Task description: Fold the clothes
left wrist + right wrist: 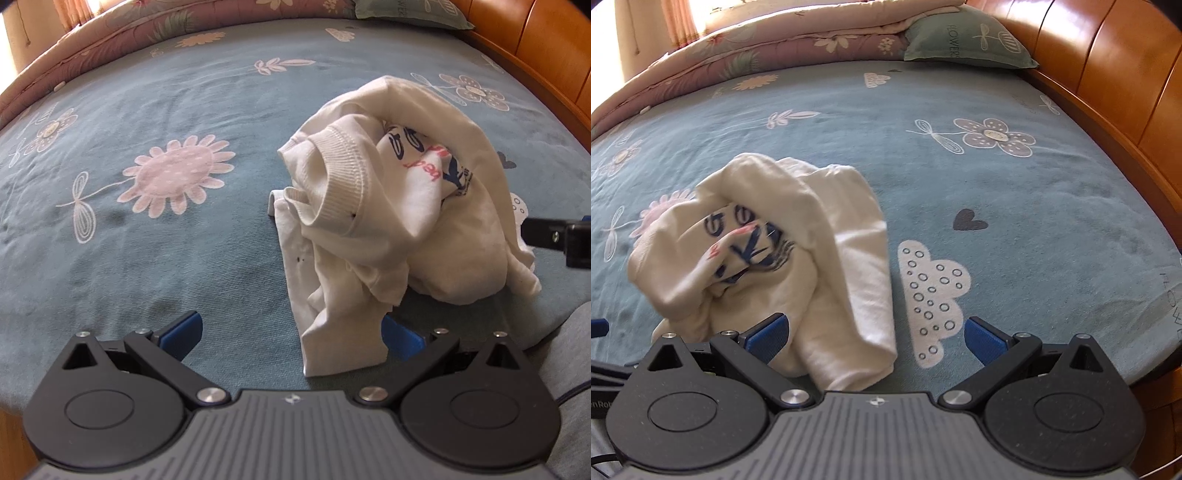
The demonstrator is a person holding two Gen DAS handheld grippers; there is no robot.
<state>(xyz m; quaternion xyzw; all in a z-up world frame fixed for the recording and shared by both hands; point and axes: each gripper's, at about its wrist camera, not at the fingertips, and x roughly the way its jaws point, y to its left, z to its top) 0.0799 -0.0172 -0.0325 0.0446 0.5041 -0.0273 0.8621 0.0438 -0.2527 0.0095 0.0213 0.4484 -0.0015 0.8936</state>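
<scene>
A crumpled white T-shirt (399, 206) with a ribbed collar and blue and red print lies in a heap on the blue flowered bedspread (184, 110). My left gripper (291, 334) is open at the near edge of the bed, and a hanging end of the shirt lies between its blue fingertips. In the right wrist view the same T-shirt (798, 266) is bunched up in front, its near fold lying between the spread blue fingertips of my open right gripper (875, 338). A black part of the right gripper (554, 236) shows at the shirt's right side.
A wooden headboard (1108, 85) runs along the right side. A green pillow (964, 40) and a folded pink floral quilt (775, 48) lie at the far end of the bed. A white cloud print (931, 299) marks the bedspread (1034, 203) beside the shirt.
</scene>
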